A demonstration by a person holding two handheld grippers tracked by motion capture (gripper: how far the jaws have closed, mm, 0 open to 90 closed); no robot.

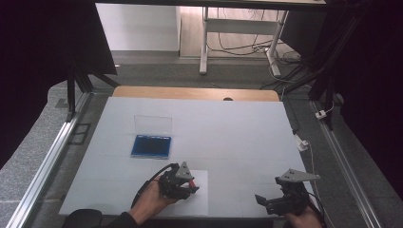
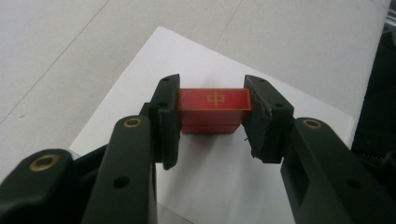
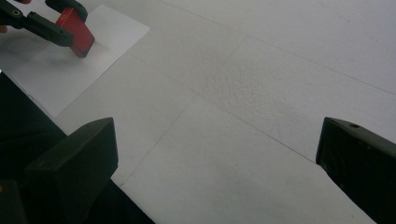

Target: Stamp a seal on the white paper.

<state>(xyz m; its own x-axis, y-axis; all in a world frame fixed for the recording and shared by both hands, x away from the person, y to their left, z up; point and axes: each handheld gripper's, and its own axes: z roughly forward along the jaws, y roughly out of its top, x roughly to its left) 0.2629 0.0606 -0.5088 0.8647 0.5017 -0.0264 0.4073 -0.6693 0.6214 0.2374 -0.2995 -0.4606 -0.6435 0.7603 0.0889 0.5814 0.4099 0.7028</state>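
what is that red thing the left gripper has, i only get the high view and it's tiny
Observer: A red block with a gold character on its top face, clamped between the left gripper's pads.
Operator: is it on the paper
Observer: It is over the white sheet; in the right gripper view its lower edge seems to meet the sheet.
Operator: right gripper holding anything
Observer: No, the right gripper has its jaws wide apart with nothing between them.
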